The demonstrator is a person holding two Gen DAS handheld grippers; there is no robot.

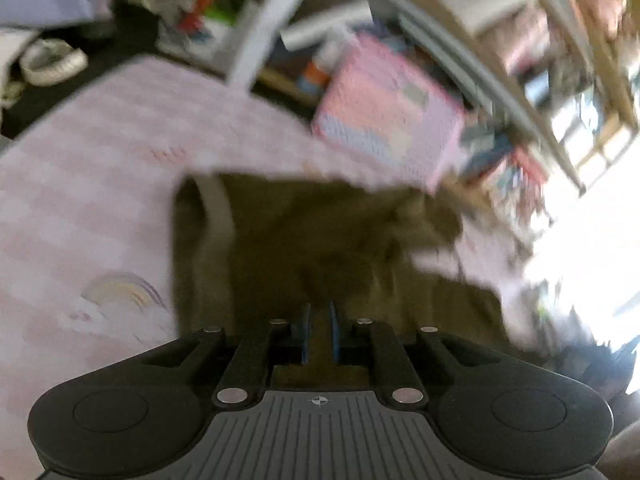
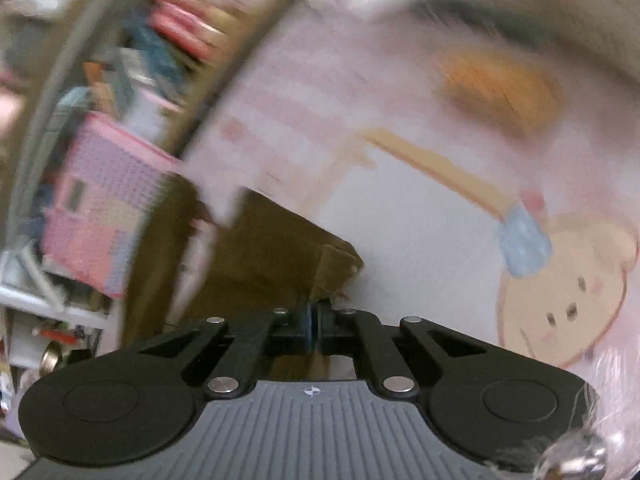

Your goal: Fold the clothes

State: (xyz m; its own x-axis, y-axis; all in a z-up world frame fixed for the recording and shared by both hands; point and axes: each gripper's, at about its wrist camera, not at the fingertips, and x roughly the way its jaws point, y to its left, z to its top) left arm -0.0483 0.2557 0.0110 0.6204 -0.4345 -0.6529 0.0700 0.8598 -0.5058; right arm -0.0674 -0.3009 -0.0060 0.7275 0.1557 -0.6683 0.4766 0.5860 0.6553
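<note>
An olive-brown garment [image 1: 320, 232] lies rumpled on a pink checked bed sheet [image 1: 80, 184]. In the left wrist view my left gripper [image 1: 320, 320] has its blue pads nearly together, with a fold of the olive cloth pinched between them. In the right wrist view the same garment [image 2: 272, 248] shows as a flat folded panel with one corner raised. My right gripper [image 2: 315, 316] is shut on that corner, just over the sheet [image 2: 400, 220]. Both pictures are blurred by motion.
A cartoon face [image 2: 568, 300] and a rainbow [image 1: 120, 292] are printed on the sheet. Beyond the bed's edge stand a pink patterned box [image 1: 384, 116] [image 2: 100, 200], a white post [image 1: 260, 28] and crowded shelves [image 1: 520, 60]. Bright window light fills the right side [image 1: 592, 240].
</note>
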